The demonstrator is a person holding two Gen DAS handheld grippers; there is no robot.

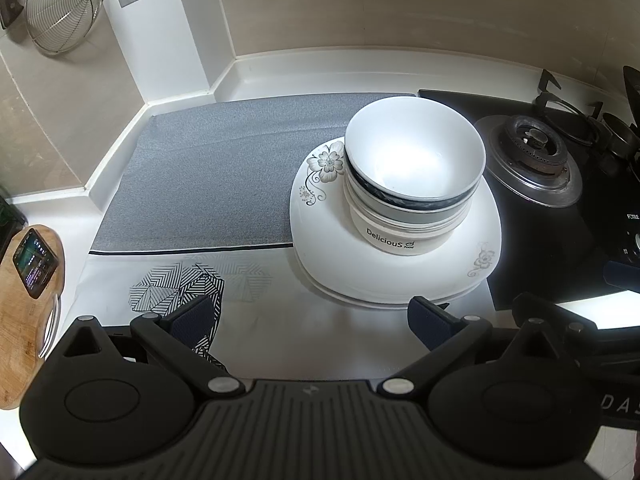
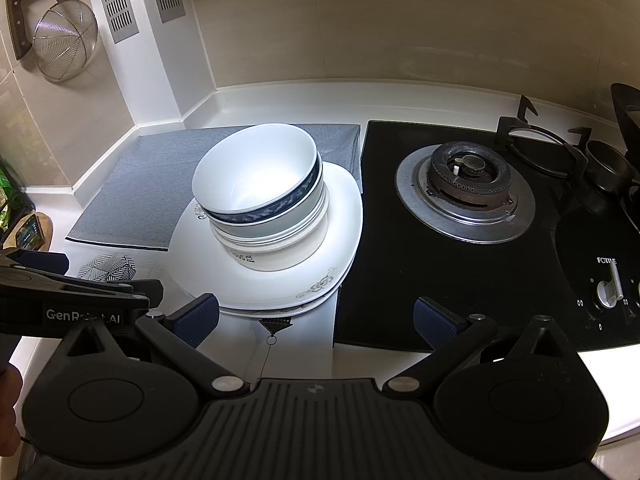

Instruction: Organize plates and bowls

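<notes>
The white counter (image 1: 264,76) runs into a tiled corner, with a black gas hob (image 2: 440,264) set into its right part and a grey mat (image 1: 208,176) spread over its left part, back toward the wall. On the mat's right edge, just beside the hob, sits a stack of white square plates (image 1: 340,264) with flower prints; their front edge overhangs the patterned strip of the mat. Nested bowls (image 1: 416,160) stand on the plates, slightly tilted: a blue-banded one on top, one marked "Delicious" at the bottom.

The left gripper (image 1: 312,320) hangs low over the counter's front edge, level, its jaws spread wide with nothing between them, the plates just ahead of its right finger. The right gripper (image 2: 316,320) is likewise spread and empty, straddling the hob's front left corner, near the plates but apart from them.

A wooden board (image 1: 20,320) carrying a phone (image 1: 35,262) lies at the counter's left end. A wire strainer (image 2: 66,46) and a cleaver (image 2: 18,8) hang on the wall.
</notes>
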